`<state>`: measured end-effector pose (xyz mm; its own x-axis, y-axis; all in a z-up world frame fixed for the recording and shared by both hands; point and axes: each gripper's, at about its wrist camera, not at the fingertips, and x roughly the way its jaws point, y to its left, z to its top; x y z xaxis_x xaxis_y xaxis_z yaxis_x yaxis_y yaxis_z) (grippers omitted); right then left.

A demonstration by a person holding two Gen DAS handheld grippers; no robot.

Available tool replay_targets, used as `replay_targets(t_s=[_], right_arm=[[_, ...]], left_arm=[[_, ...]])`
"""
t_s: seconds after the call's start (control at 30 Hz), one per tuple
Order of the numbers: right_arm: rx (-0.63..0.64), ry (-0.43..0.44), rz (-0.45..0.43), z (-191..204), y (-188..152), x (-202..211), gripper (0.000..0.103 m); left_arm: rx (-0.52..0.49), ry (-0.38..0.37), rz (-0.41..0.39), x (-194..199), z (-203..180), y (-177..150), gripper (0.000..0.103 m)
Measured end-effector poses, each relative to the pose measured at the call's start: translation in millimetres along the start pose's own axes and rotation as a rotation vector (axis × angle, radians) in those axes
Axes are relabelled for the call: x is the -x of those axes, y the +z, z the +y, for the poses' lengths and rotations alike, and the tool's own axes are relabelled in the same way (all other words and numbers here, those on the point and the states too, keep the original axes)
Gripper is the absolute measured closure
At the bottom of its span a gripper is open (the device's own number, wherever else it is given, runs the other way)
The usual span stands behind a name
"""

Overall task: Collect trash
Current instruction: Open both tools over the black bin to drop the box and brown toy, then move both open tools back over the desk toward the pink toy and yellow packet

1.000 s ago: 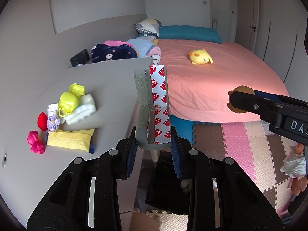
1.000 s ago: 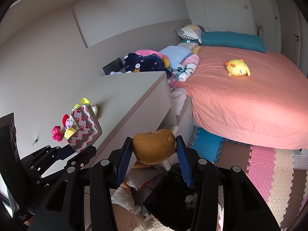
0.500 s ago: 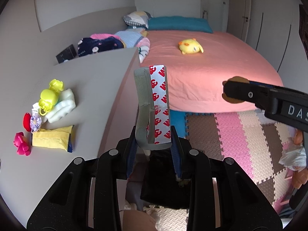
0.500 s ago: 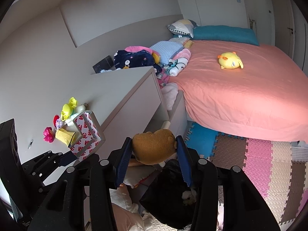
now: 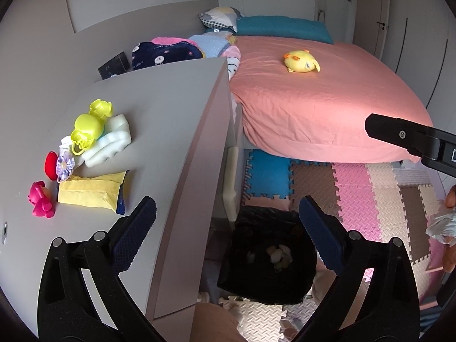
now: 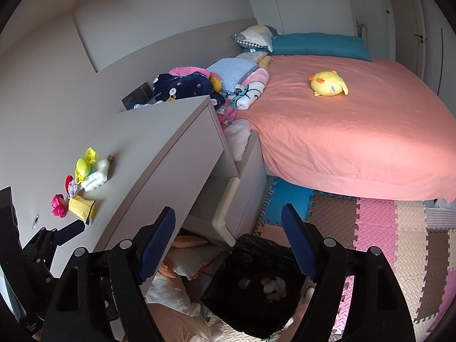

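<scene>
A bin lined with a black bag (image 5: 268, 253) stands on the floor mats beside the grey desk, with pale scraps inside. My left gripper (image 5: 226, 211) hangs above it, its jaws opening wide with nothing between them. In the right wrist view the same bin (image 6: 256, 282) lies below my right gripper (image 6: 228, 216), whose jaws are also opening and hold nothing. A yellow packet (image 5: 88, 191) and a white foam piece (image 5: 111, 142) lie on the desk to the left. The left gripper's fingers (image 6: 68, 230) show at the lower left of the right wrist view.
The grey desk (image 5: 171, 108) carries yellow, red and pink toys at its left. A bed with a pink sheet (image 5: 313, 91) and a yellow plush fills the right. Coloured foam mats (image 5: 356, 188) cover the floor. Crumpled white stuff (image 5: 441, 222) lies at the right edge.
The red-and-white box is gone from the left jaws and the brown piece from the right jaws. Both grippers have opened wide over the black bin.
</scene>
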<state>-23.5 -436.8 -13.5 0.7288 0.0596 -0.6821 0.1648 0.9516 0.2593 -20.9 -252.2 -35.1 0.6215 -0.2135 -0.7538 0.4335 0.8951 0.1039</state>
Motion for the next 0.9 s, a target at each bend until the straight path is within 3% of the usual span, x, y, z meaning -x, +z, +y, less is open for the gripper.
replay_targets(t_s=[0.47, 0.9], right_arm=[[0.015, 0.024, 0.02, 9.6, -1.7, -4.0, 0.026], [0.067, 0.057, 0.047, 43.2, -0.6, -18.5, 0.026]], left_arm=[[0.026, 0.017, 0.007, 1.7, 10.6, -3.4, 0.006], [0.057, 0.057, 0.006, 8.5, 41.3, -6.4, 0.006]])
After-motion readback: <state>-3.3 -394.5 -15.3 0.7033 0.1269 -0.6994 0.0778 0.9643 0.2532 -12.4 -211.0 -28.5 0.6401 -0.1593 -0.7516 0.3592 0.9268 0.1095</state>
